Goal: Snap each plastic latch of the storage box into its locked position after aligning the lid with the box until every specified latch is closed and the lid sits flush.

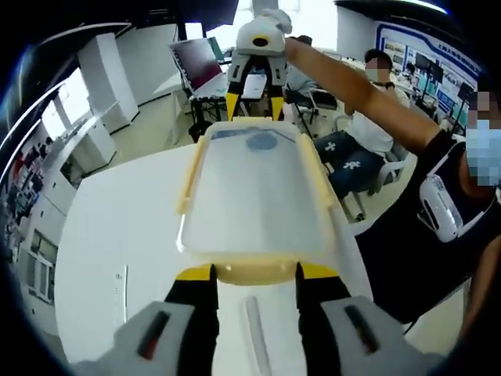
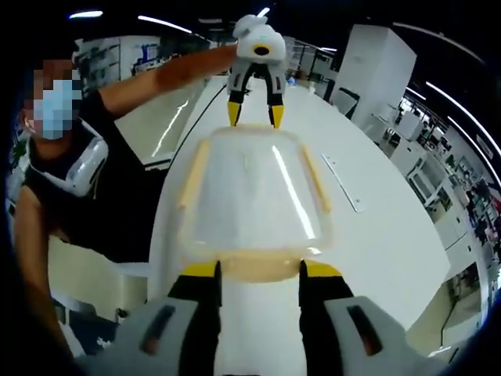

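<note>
Left claw (image 1: pixel 254 272): nearest the lens in the left gripper view, its yellow-tipped jaws spread, one on each side of the near end latch (image 1: pixel 254 271); whether the tips press on it cannot be told.
Box (image 1: pixel 258 192): just ahead of the left claw, lying lengthwise away from it on the white surface (image 1: pixel 117 235); clear lid (image 1: pixel 254 200) on top, pale yellow latches along the rim.
Side latches: one long latch (image 1: pixel 192 176) to the left of the left claw's line and one (image 1: pixel 321 176) to the right, both lying along the box's long edges.
Far end: beyond the box, the right claw (image 1: pixel 254 106) points down at the far short edge, jaws apart, held by a person's bare arm (image 1: pixel 344 78) coming in from the right.
Right claw, own view (image 2: pixel 256 272): jaws spread on either side of the end latch (image 2: pixel 258 270) nearest it; contact cannot be told.
Box, right gripper view (image 2: pixel 254 196): directly ahead of the right claw, lid (image 2: pixel 250 200) seated, side latches on the left (image 2: pixel 192 176) and right (image 2: pixel 317 180).
Left claw, seen opposite (image 2: pixel 254 116): past the box's far end, jaws apart, tips just above the edge.
Surface (image 2: pixel 376 235): white, running on past the right claw's right side, with a thin pale strip (image 2: pixel 342 182) lying on it well right of the box.
</note>
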`<state>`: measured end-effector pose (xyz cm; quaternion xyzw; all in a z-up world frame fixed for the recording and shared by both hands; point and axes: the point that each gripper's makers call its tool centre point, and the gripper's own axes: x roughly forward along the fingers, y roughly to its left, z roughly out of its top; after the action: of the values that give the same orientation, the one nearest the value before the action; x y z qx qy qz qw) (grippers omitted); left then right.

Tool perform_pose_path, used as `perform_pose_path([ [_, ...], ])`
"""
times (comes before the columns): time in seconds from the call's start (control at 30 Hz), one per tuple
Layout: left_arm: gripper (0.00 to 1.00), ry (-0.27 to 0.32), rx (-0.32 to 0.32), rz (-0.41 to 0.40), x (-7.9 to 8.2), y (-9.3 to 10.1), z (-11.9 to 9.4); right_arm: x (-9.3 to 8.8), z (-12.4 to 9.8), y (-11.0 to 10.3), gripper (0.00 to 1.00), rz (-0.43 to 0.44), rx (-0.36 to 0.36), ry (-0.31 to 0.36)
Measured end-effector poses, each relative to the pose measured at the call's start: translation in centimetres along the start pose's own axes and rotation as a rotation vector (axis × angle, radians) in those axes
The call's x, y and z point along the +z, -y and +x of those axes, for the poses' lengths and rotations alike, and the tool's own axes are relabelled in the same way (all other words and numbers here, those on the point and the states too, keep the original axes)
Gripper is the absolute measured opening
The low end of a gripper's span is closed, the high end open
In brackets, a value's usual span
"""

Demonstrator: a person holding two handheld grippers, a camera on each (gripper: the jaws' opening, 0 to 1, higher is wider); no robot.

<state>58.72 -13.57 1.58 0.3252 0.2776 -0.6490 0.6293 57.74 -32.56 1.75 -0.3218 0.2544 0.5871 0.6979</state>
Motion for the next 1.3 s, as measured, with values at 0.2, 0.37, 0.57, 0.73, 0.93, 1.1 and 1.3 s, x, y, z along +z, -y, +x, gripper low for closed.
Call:
perform_pose_path([
  [0.2, 0.37, -0.003, 0.002, -0.012, -1.0, 0.2, -0.2, 0.4, 0.8, 0.0, 0.35, -0.007, 0.011, -0.006],
  [0.37, 0.37, 0.011, 0.005, -0.022, -1.7, 0.3, -0.6, 0.9, 1.7, -0.3, 0.35, -0.013, 0.014, -0.005],
  [0.57, 0.37, 0.002, 0.012, -0.028, -2.7, 0.5, -1.0, 1.3, 2.5, -0.5, 0.35, -0.02, 0.02, -0.009],
  [0.73, 0.37, 0.018, 0.016, -0.029, -3.0, 0.6, -1.3, 1.7, 2.8, -0.6, 0.35, -0.018, 0.025, 0.006],
  [0.93, 0.37, 0.003, 0.023, -0.029, -4.3, 0.6, -1.2, 2.5, 3.4, -0.4, 0.35, -0.036, 0.029, -0.003],
  [1.1, 0.37, 0.029, 0.035, -0.037, -4.6, 0.8, -2.3, 2.8, 4.1, -0.3, 0.35, -0.029, 0.039, 0.001],
  [1.3, 0.37, 0.034, 0.048, -0.041, -5.2, 0.8, -2.8, 3.3, 5.2, -0.1, 0.36, -0.029, 0.049, 0.004],
])
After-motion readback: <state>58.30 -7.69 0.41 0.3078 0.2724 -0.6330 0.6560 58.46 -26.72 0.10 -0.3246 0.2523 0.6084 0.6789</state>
